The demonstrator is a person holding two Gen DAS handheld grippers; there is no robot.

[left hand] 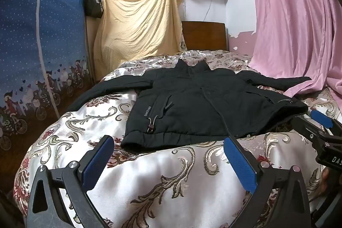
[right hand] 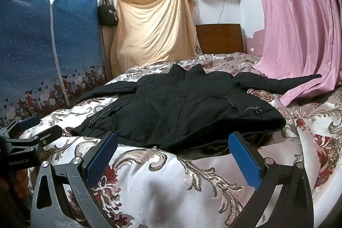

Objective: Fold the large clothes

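**Jacket spread flat, both grippers wide and empty at its hem**

Your black jacket [left hand: 201, 104] lies face up on the floral bedspread [left hand: 162, 174], collar toward the headboard [left hand: 204, 35], hem toward you, sleeves out to either side. So its long axis runs straight away from both tools, and the sleeves cross that line.

Your left gripper [left hand: 168, 160] is spread wide and grips nothing; its fingers sit just short of the hem, toward the left half. Your right gripper [right hand: 173, 158] is likewise spread and empty, close to the hem's right half, where the corner lifts a little off the bed. Each hand is nearest its own side, so a sleeve or side fold looks like the natural start, left taking the left sleeve [left hand: 111, 87].

The bedspread is slick and soft, so expect the jacket to slide. A pink curtain [left hand: 299, 25] hangs touching the right sleeve's end; a blue fabric wardrobe [left hand: 42, 46] stands to the left.
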